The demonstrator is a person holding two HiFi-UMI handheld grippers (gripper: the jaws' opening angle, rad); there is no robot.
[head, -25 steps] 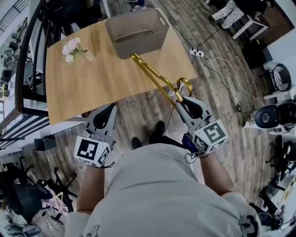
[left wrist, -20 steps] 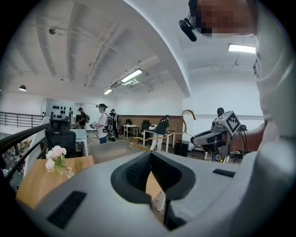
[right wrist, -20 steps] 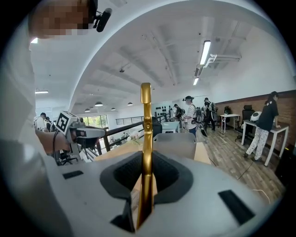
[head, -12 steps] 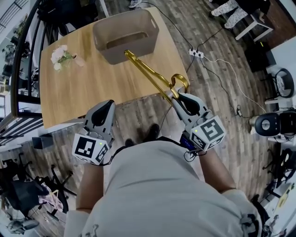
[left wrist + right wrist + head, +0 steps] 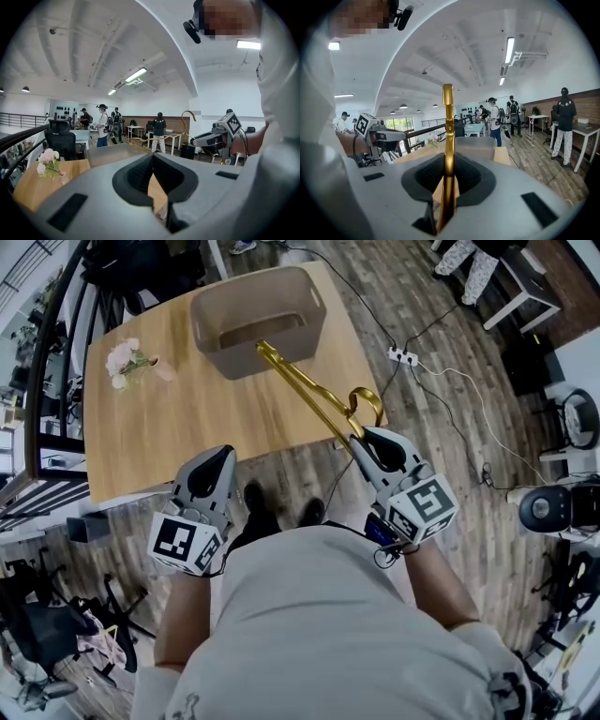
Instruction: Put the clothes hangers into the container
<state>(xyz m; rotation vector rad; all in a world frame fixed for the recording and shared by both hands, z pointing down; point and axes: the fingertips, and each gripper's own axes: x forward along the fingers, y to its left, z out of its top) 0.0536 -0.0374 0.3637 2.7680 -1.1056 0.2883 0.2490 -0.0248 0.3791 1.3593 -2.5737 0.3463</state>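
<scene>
A light wooden desk (image 5: 178, 427) is seen on a plank floor (image 5: 441, 474), with a dark railing (image 5: 42, 371) running just beyond its left edge. Planks are left open along the desk's near and right edges, where the person stands. A grey rectangular plastic container (image 5: 258, 320) is set at the far edge of the desk, close to the far right corner, its open top facing up. A broad stretch of bare wood is left between the container and the near edge.

A long gold metal clothes hanger (image 5: 305, 388) is held in the air, slanting from the desk's near right corner up to the container. Its far end is placed at the container's near wall, though contact cannot be told. Its hook is curled just outside the right edge of the desk. The hanger is pinched near the hook by the right claw (image 5: 448, 161), with the gold bar clamped upright between the pads.

The left claw (image 5: 153, 157) is kept beside the near edge of the desk, its jaws pressed together on nothing.

A small bunch of pale pink flowers (image 5: 127, 357) is laid near the left edge, well apart from the container. A white power strip (image 5: 403, 355) is seen on the floor to the right of the desk.
</scene>
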